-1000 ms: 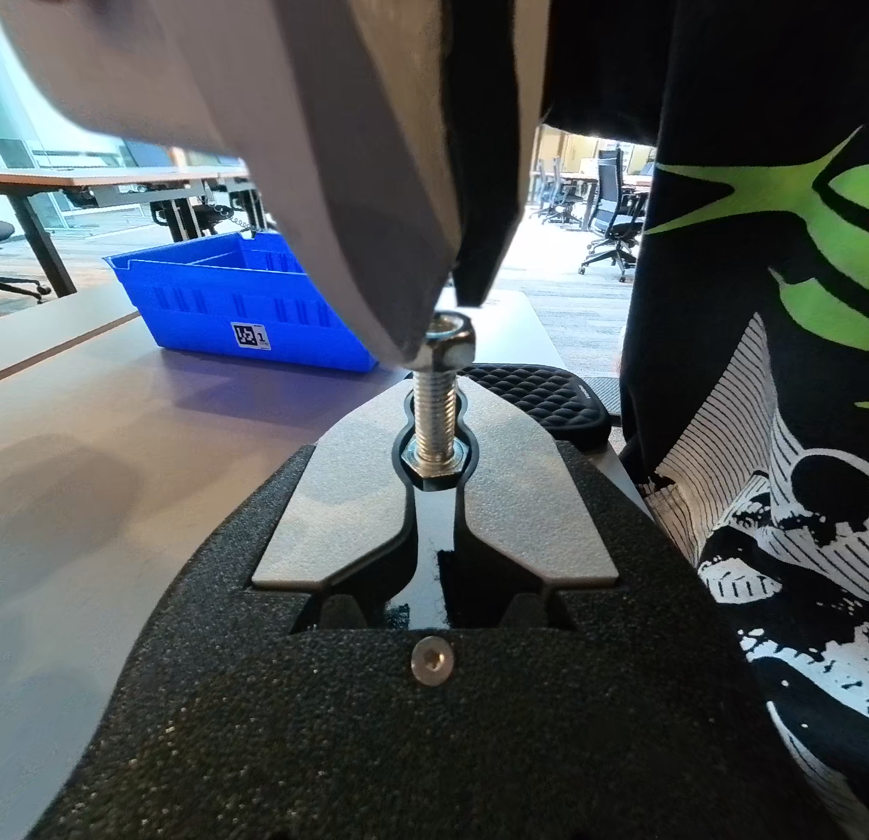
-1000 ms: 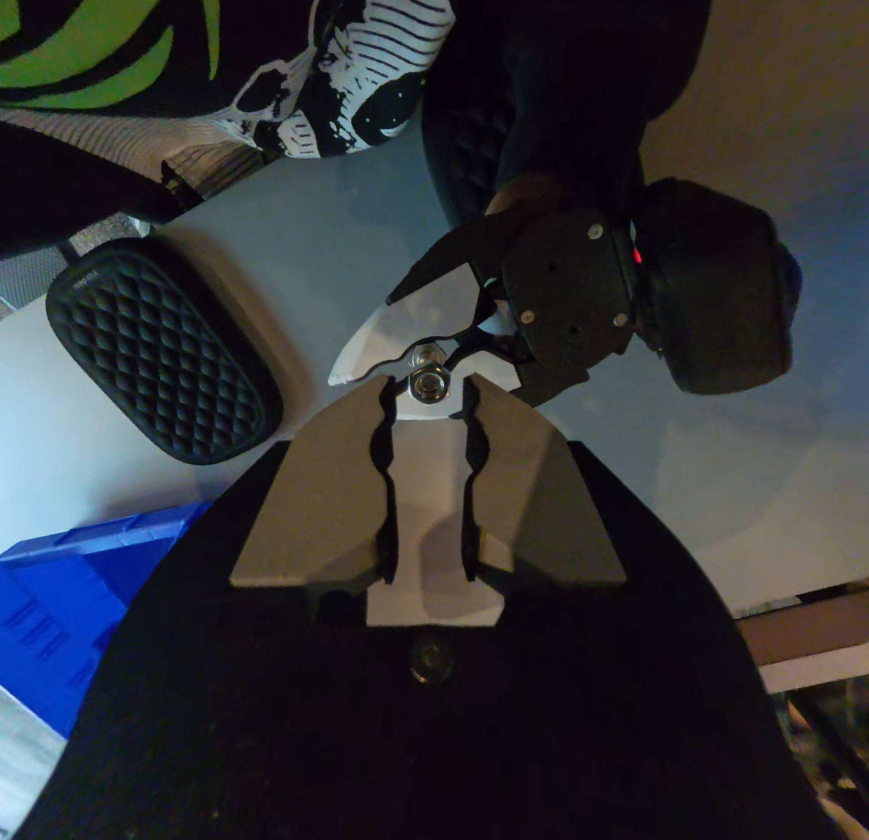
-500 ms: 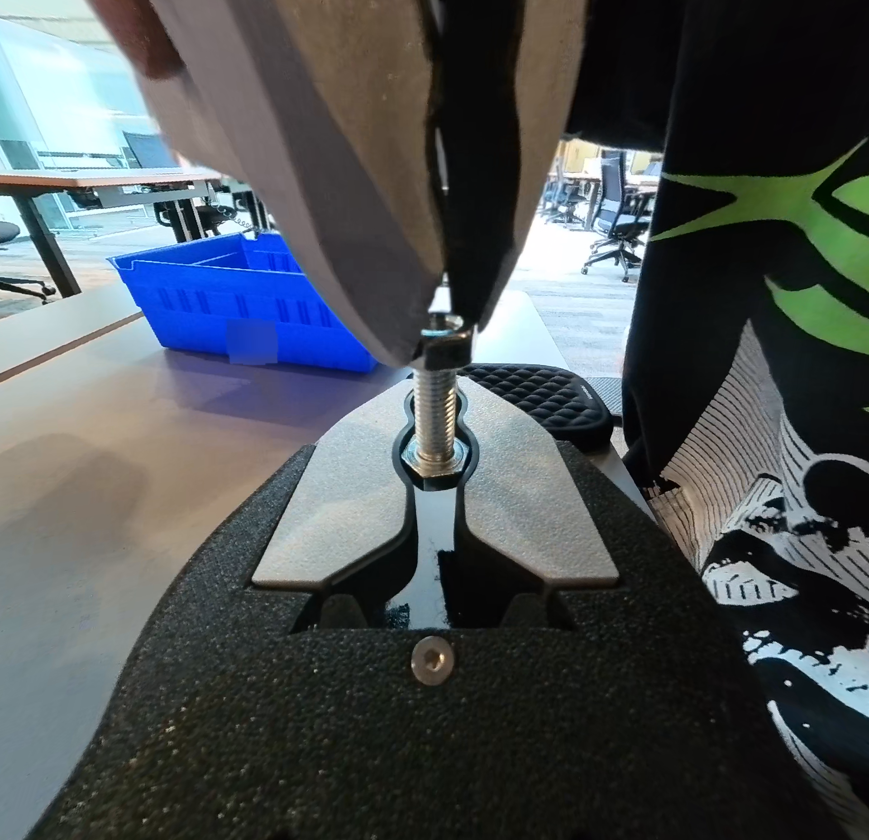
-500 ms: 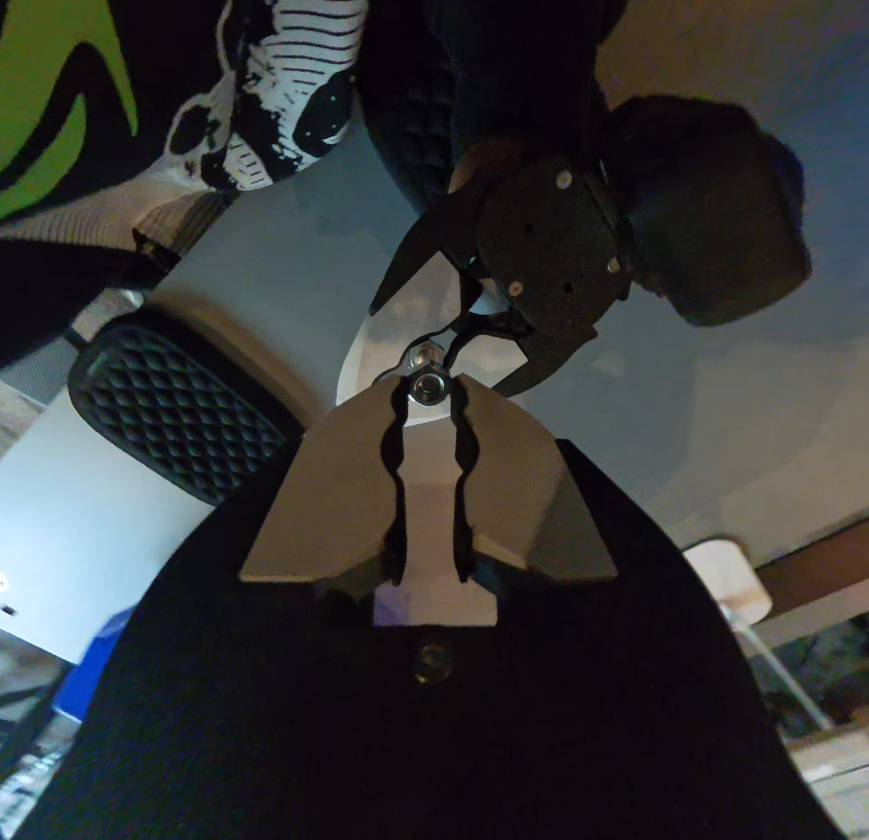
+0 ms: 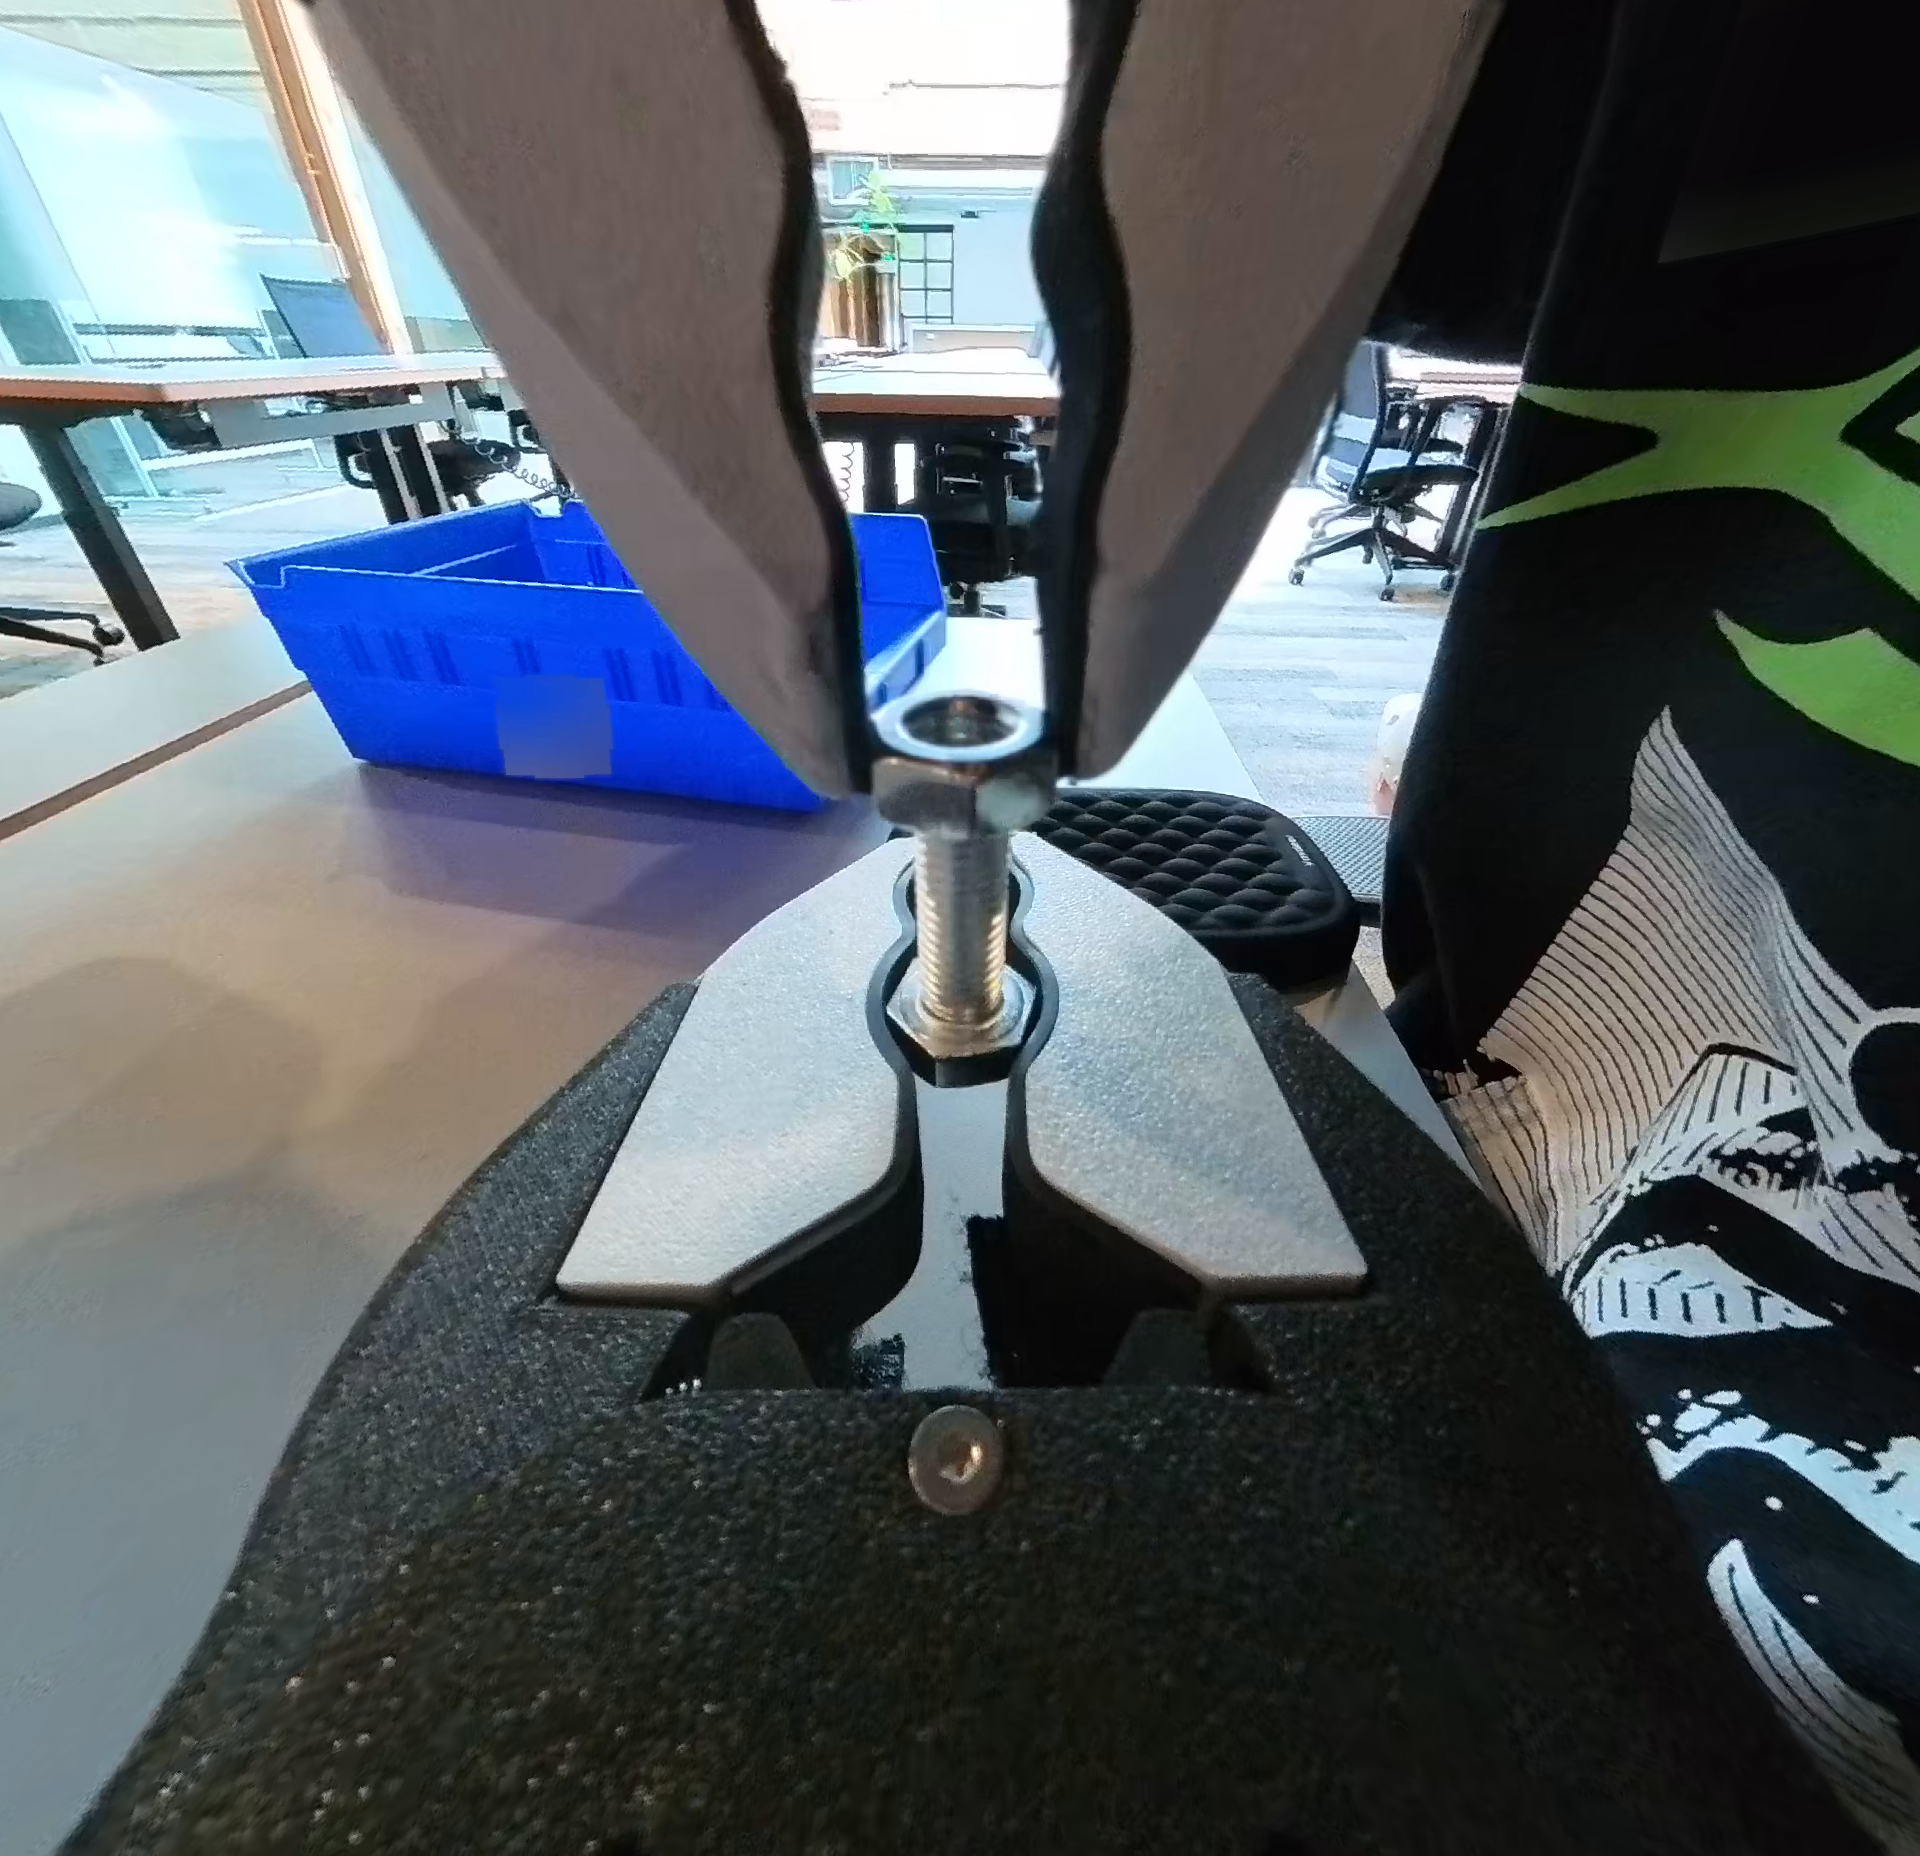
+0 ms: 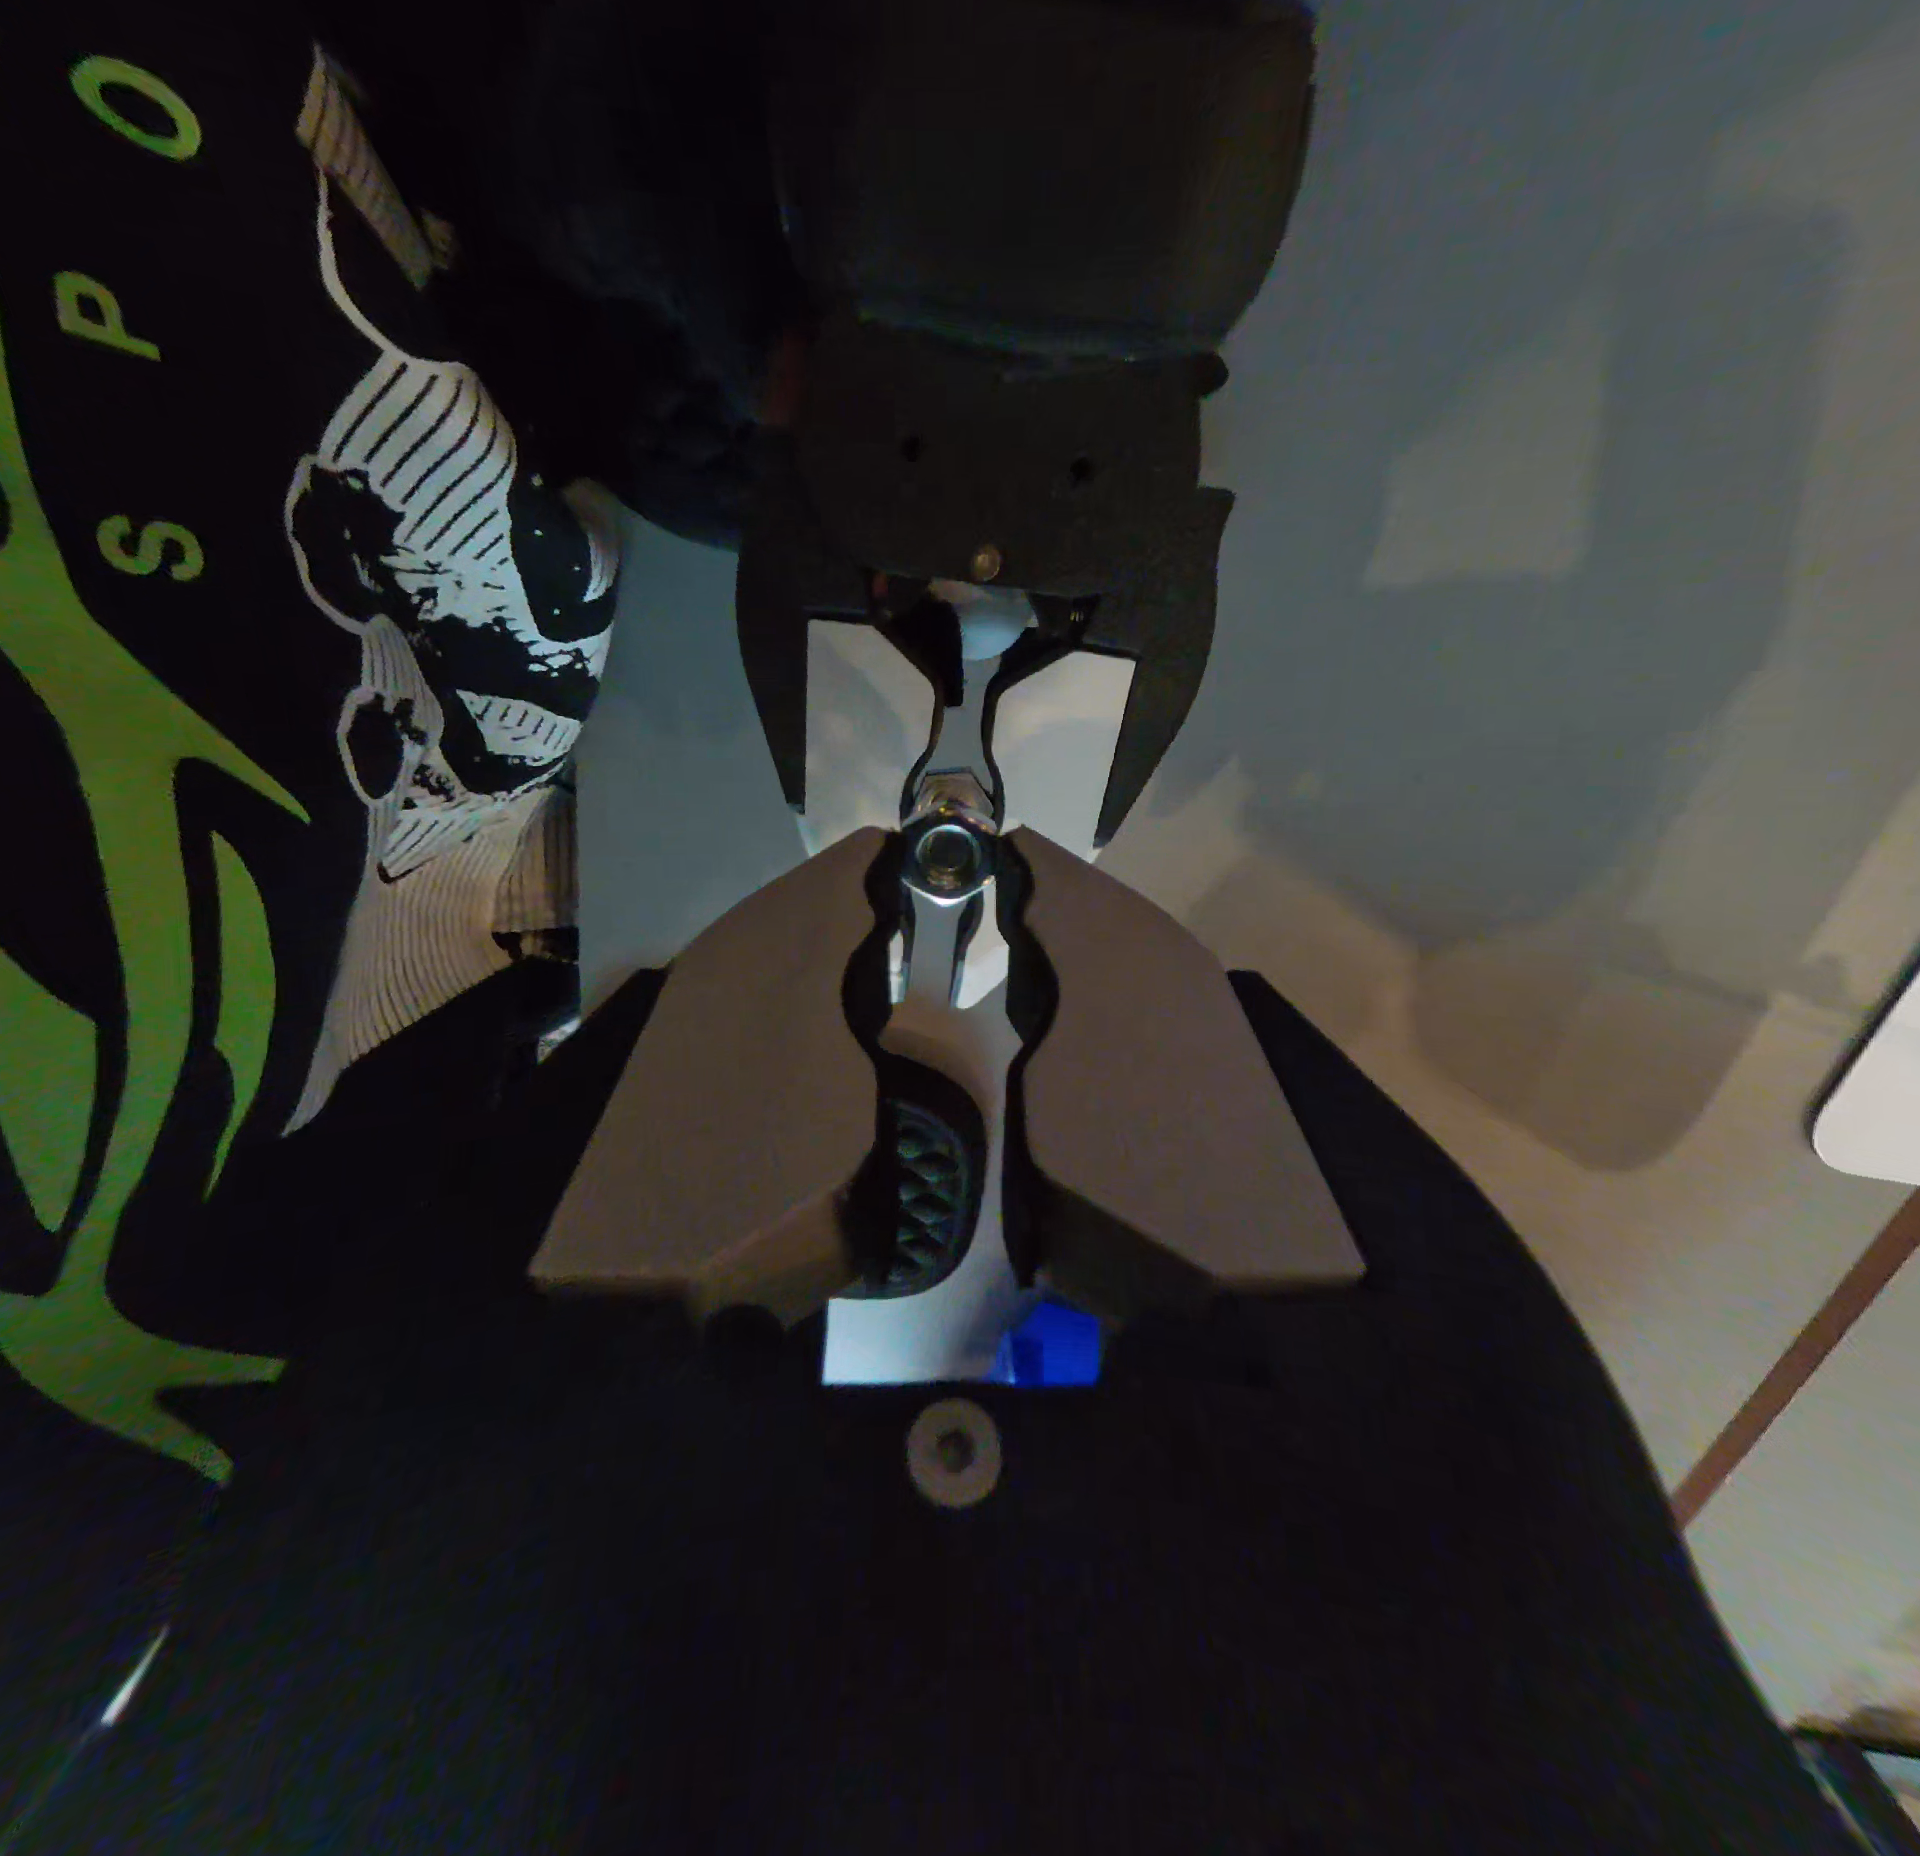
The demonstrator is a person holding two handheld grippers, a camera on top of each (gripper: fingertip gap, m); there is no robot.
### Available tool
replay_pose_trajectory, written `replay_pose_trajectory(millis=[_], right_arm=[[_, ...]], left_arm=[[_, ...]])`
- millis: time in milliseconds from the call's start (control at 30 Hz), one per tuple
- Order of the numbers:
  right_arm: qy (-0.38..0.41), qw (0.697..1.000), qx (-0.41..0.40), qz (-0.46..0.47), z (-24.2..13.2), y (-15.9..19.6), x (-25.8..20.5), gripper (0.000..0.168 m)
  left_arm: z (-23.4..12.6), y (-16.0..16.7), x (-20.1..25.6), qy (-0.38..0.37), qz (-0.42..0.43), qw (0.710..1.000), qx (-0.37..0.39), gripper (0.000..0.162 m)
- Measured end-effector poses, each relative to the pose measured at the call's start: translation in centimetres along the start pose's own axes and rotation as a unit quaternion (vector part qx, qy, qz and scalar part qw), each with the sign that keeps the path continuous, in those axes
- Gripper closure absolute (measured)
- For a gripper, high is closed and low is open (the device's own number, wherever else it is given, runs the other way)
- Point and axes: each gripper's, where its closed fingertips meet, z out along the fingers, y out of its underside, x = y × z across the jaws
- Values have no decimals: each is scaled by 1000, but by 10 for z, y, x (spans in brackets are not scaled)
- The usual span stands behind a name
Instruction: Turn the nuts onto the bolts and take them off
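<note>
My left gripper [image 5: 961, 1017] is shut on the hex head of a silver bolt [image 5: 961, 933] and holds it upright above the table. A silver nut [image 5: 961, 757] sits at the top of the bolt's thread. My right gripper [image 6: 948, 856] comes down from above and is shut on the nut [image 6: 948, 856]; in the left wrist view its grey fingers [image 5: 665, 352] fill the top of the frame on both sides of the nut. In the right wrist view the left gripper [image 6: 956, 767] shows beyond, pointing back at me.
A blue bin [image 5: 540, 663] stands on the grey table [image 5: 260, 975] at the back left. A black quilted pad [image 5: 1195, 881] lies to the right of the bolt. A person in a black printed shirt [image 5: 1714, 871] stands close on the right. The grippers' ends are close to 7 cm from one another.
The right gripper has turned around the bolt's axis with the nut in it. Its fingers now stand symmetric on either side of the nut. The left gripper and bolt have stayed put.
</note>
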Motion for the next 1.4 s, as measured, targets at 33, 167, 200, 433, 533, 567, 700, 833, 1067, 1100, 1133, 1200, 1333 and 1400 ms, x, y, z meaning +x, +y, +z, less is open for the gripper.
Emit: replay_pose_trajectory(millis=[33, 167, 200, 433, 533, 567, 700, 833, 1067, 1100, 1133, 1200, 1333, 1400], right_arm=[[0, 1000, 1, -2, 0, 0, 0, 152], [-6, 995, 8, -99, -2, -4, -4, 135], [5, 988, 9, -156, -5, -6, -1, 135], [-30, 891, -34, -452, -9, -1, -6, 136], [-50, 874, -43, -480, -7, -3, -3, 138], [-55, 871, -47, -487, -6, -3, -2, 139], [-62, 865, -59, -495, -3, -2, -1, 143], [-60, 864, -56, -496, -1, -2, -3, 148], [-48, 887, -51, -456, -1, -2, -2, 152], [-44, 894, -49, -444, -1, -3, -2, 152], [-40, 902, -47, -428, 0, -3, -2, 152], [-32, 920, -44, -387, 0, -4, -1, 152], [-13, 958, -41, -282, 0, -3, 0, 152], [-3, 976, -44, -212, 0, -3, 0, 152]], left_arm=[[0, 0, 0, 0, 1, 1000, 1, 151], [-2, -3, -1, 2, -3, 1000, 9, 151], [-2, -3, -1, 2, -3, 1000, 10, 151], [-1, -2, 0, 5, -1, 1000, 6, 151], [-1, -2, -1, 5, -3, 1000, 8, 151], [-1, -2, -1, 5, -4, 1000, 9, 151], [-1, -2, -1, 5, -4, 1000, 9, 151], [-1, -2, -1, 6, -3, 1000, 8, 151], [0, -2, -2, 5, -2, 1000, 7, 151], [0, -2, -2, 4, -2, 1000, 7, 151], [0, -2, -2, 4, -2, 1000, 8, 151], [0, -3, -3, 3, -3, 1000, 9, 151], [0, -2, -3, 1, -3, 1000, 8, 151], [1, -2, -3, 1, -3, 1000, 7, 151]])
